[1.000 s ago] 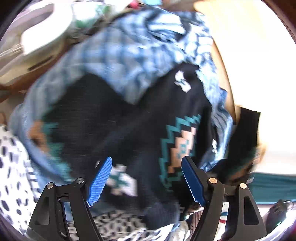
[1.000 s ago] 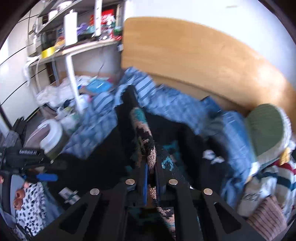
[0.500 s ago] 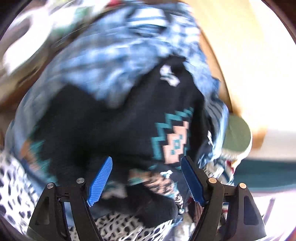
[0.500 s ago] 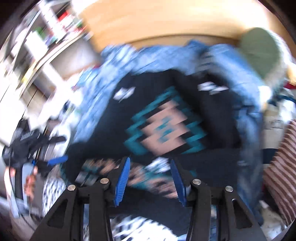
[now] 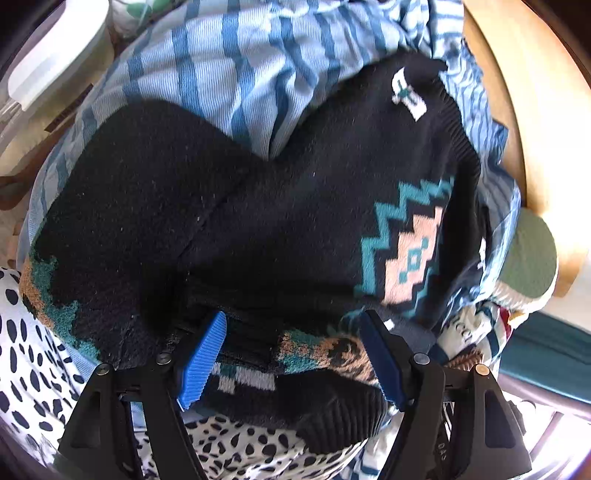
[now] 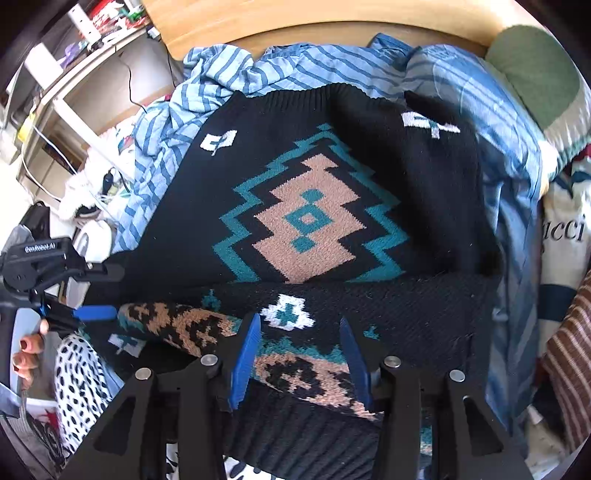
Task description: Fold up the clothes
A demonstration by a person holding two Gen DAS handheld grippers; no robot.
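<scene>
one black sweater point(image 6: 306, 206), teal-tan diamond knit, sleeve folded across | left gripper point(image 5: 295, 354) spread wide | right gripper point(image 6: 301, 354) spread wide, nothing pinched

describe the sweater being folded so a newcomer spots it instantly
On the rumpled blue striped bedding below the wooden headboard lies a black knit sweater. Unlike the striped and spotted fabrics around it, it bears a large tan diamond outlined in teal zigzags.
</scene>
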